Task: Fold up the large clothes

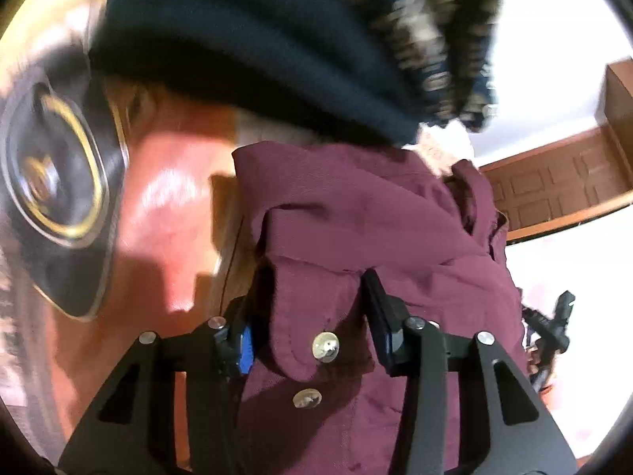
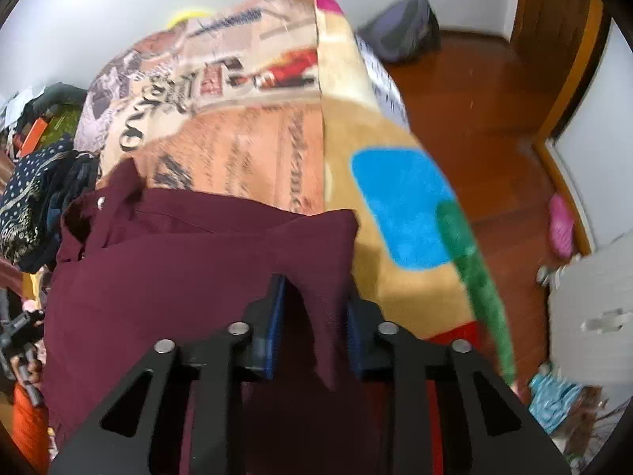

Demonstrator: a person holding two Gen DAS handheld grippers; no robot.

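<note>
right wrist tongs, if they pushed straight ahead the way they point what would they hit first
Probably more of the maroon shirt that the right tongs already have between their fingers. Past its top edge lies the printed blanket on the bed. Depth is hard to judge through the fisheye.

The left gripper (image 1: 312,316) grips a maroon shirt (image 1: 356,217) at its snap flap. Dark cloth (image 1: 245,39) hangs beyond

home bedroom | blanket-covered bed (image 2: 245,111) | wooden floor (image 2: 474,118) | clothes heap (image 2: 35,198)

Maroon shirt (image 2: 166,277) matt woven cloth; floor (image 2: 486,126) glossy wood.
</note>
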